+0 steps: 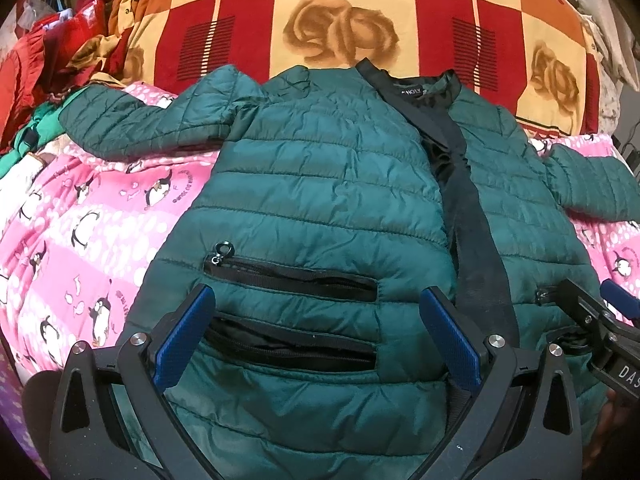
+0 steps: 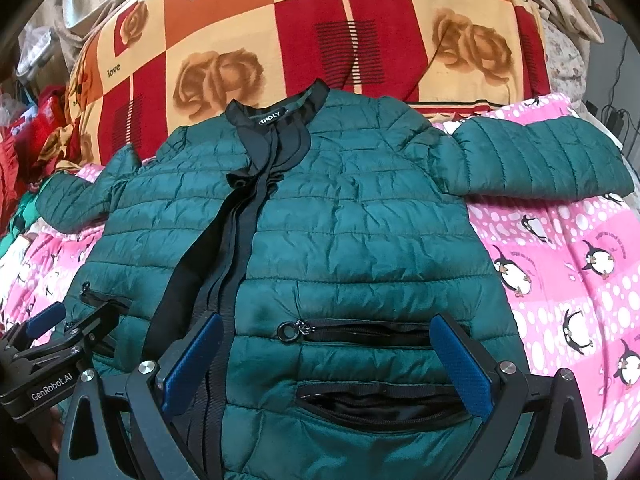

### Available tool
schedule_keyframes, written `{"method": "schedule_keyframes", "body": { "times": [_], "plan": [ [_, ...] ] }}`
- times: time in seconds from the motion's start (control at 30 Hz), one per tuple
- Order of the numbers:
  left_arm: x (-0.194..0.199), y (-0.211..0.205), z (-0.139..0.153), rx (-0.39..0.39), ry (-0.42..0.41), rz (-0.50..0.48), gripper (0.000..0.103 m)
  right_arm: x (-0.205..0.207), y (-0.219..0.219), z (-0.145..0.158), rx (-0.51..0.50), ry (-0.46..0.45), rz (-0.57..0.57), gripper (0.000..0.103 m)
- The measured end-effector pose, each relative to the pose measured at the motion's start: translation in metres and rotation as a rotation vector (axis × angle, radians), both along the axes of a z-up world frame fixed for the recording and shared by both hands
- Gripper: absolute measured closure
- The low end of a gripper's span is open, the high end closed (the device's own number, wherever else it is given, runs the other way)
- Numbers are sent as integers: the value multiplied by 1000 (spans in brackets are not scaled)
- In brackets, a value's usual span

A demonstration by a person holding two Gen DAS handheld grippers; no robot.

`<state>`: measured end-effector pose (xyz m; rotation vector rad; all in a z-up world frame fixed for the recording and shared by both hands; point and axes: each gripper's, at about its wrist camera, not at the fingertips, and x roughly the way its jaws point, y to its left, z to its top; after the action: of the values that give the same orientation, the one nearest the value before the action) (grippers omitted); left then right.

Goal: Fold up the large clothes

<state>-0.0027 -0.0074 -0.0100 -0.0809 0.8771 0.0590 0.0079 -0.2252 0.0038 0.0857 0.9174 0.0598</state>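
A dark green quilted jacket [image 1: 320, 184] lies flat, front up, on a pink penguin blanket, collar far, hem near; it also shows in the right wrist view [image 2: 360, 232]. Its black zipper band [image 1: 468, 216] runs down the middle. Both sleeves spread sideways. My left gripper [image 1: 316, 332] is open, hovering over the left pocket zippers [image 1: 292, 276] near the hem. My right gripper [image 2: 328, 356] is open over the right pocket zippers [image 2: 360, 330]. Each gripper shows at the edge of the other's view: the right gripper [image 1: 600, 312], the left gripper [image 2: 60, 332].
The pink penguin blanket [image 1: 80, 220] covers the bed on both sides [image 2: 568, 272]. A red, orange and cream patterned quilt [image 1: 340, 12] rises behind the collar. A heap of red and green clothes [image 1: 44, 72] lies at the far left.
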Motion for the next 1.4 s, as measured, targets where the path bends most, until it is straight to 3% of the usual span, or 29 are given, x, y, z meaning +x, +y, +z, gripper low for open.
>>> {"method": "schedule_keyframes", "body": {
  "times": [0.27,0.47,0.5,0.73,1.13,1.4],
  "plan": [
    [1,-1,5,-7,12,0,1,3,0,1,9,12,3,0],
    [5,-1,10,4,6,3,1,16,0,9,107,30,9,0],
    [6,0,10,10,10,5,1,12,1,10,65,9,5,0],
    [14,6,13,17,11,17,1,16,5,14,27,0,10,0],
    [33,23,11,-34,7,39,1,41,16,10,41,12,10,0],
    [46,35,4,-16,19,56,1,52,26,0,22,28,28,0]
  ]
}}
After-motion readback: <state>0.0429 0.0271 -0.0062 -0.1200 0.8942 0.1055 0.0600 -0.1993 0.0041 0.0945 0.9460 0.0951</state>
